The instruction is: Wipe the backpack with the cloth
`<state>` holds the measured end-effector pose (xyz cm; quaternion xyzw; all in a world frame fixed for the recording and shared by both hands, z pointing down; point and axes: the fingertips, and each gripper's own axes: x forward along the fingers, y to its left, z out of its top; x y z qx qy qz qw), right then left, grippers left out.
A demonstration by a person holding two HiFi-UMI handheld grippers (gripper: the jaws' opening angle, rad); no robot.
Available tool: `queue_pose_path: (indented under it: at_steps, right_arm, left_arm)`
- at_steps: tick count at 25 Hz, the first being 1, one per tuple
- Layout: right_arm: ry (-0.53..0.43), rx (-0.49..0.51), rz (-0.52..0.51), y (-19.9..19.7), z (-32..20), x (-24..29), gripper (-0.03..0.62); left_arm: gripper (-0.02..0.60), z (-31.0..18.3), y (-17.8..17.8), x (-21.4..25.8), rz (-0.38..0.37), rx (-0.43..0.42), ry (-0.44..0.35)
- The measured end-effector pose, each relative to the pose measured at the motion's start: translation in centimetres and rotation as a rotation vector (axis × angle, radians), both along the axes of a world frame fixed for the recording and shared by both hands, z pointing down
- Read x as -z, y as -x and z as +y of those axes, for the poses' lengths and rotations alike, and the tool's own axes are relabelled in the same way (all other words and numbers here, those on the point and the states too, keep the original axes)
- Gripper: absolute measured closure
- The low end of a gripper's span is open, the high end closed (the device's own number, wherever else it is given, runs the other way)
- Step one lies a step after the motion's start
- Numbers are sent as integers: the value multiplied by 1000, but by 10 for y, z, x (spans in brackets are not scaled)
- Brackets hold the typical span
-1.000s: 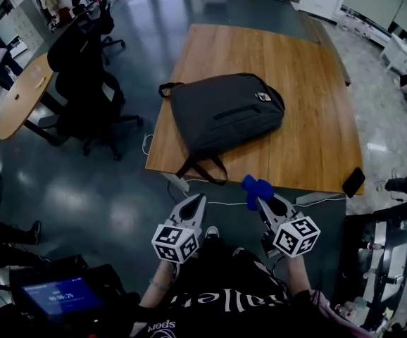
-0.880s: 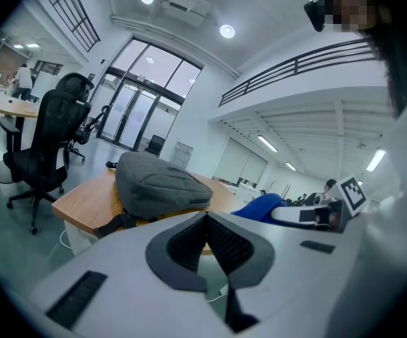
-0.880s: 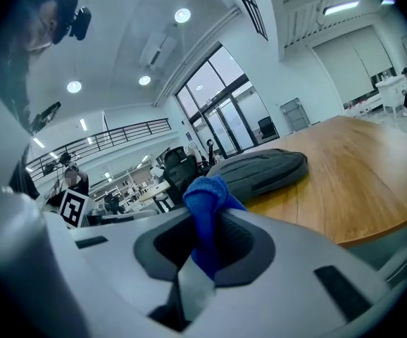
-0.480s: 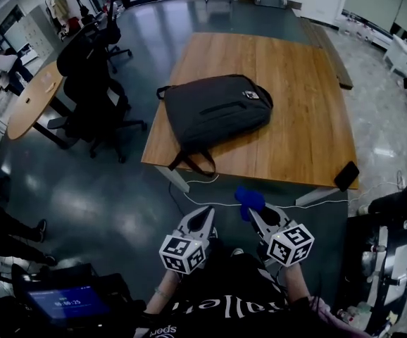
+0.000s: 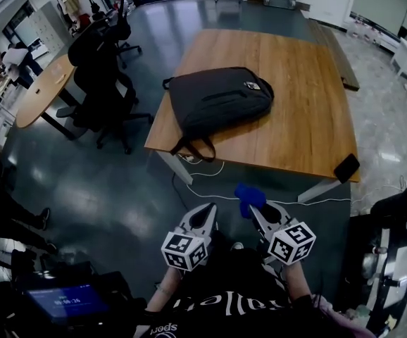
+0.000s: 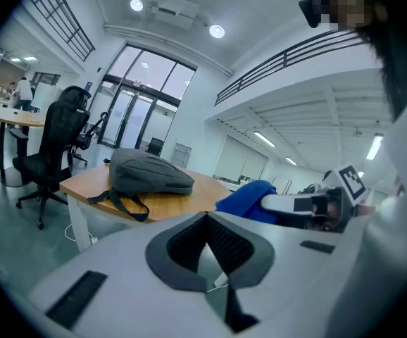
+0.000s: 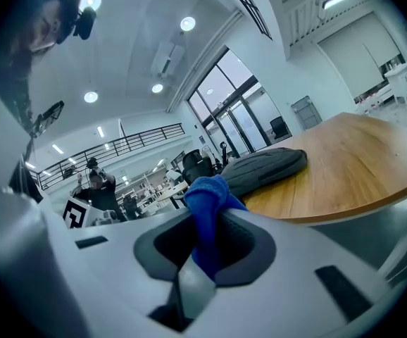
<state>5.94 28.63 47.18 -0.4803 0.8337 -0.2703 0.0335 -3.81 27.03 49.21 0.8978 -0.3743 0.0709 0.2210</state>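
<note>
Head view: the dark, rounded fabric backpack lies flat at the wooden table's near-left corner. Its long axis runs across the table, carry loop toward the left edge. It sits slightly higher in frame than half a second ago.

Left gripper view: the left gripper is closed and empty.

Right gripper view: the right gripper pinches the fuzzy blue cloth.

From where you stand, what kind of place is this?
Probably an open-plan office or lab: black wheeled office chairs beside a rounded wooden desk, a large wooden table, tall glass doors.
</note>
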Motion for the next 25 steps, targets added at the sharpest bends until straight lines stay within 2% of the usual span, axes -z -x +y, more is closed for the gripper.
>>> queue_pose_path:
  at_steps: [12, 25]
  right_arm:
    - [-22, 27, 33, 3, 5, 1, 540]
    - [-24, 21, 30, 4, 9, 1, 540]
  left_arm:
    - [581, -1, -1, 4, 17, 12, -34]
    - [581, 1, -1, 1, 18, -2, -23]
